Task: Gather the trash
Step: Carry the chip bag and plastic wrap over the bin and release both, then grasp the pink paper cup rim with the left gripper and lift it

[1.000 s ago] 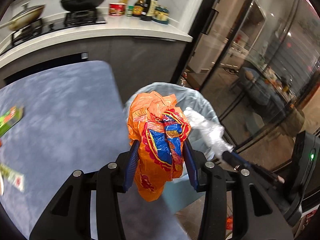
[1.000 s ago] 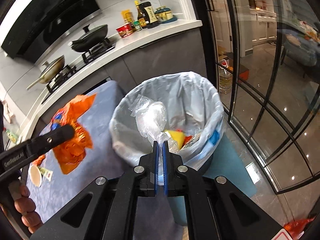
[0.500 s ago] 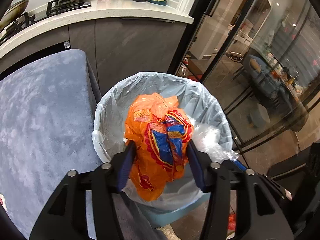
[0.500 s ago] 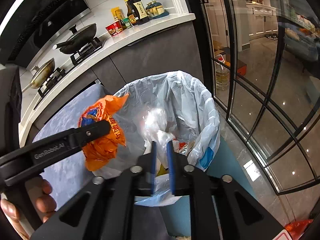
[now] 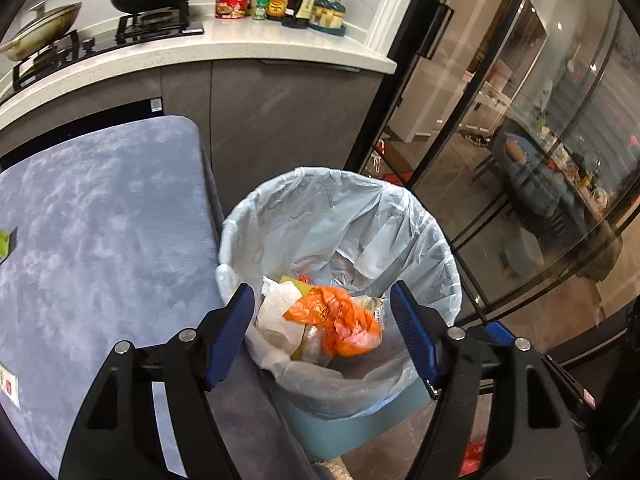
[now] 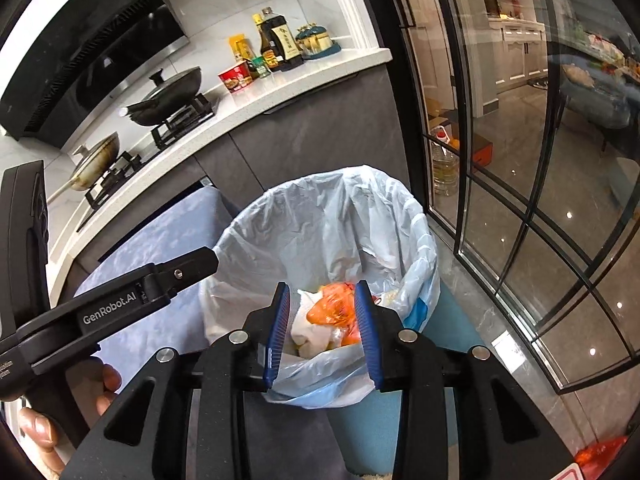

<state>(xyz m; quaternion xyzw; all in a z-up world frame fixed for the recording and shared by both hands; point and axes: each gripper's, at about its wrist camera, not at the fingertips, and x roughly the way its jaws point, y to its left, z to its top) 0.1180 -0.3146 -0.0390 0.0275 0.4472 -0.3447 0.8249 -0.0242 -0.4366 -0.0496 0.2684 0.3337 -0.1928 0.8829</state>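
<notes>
The orange wrapper point(image 5: 336, 322) lies in the lined bin point(image 5: 340, 208) on white paper point(image 5: 278, 308), below our tools and touching neither. Our left tool point(image 5: 322, 332) is spreading wide, nothing between its jaws; our right tool point(image 6: 322, 332) is spreading too, empty. The bin stands just beside the blue desk point(image 5: 100, 220), glass doors point(image 6: 520, 160) near its far side.

We see table point(image 5: 100, 216) under blue-grey plush cover, rounded corner near dark cabinet. On cover, at left edge: green item point(image 5: 5, 240), partly cut off; lower down, small white label-like piece point(image 5: 9, 384); we cannot identify either. Floor point(image 6: 500, 280): glossy grey tile. On it, just beside table: blue trash bin point(image 5: 352, 420), pale liner folded over rim.
</notes>
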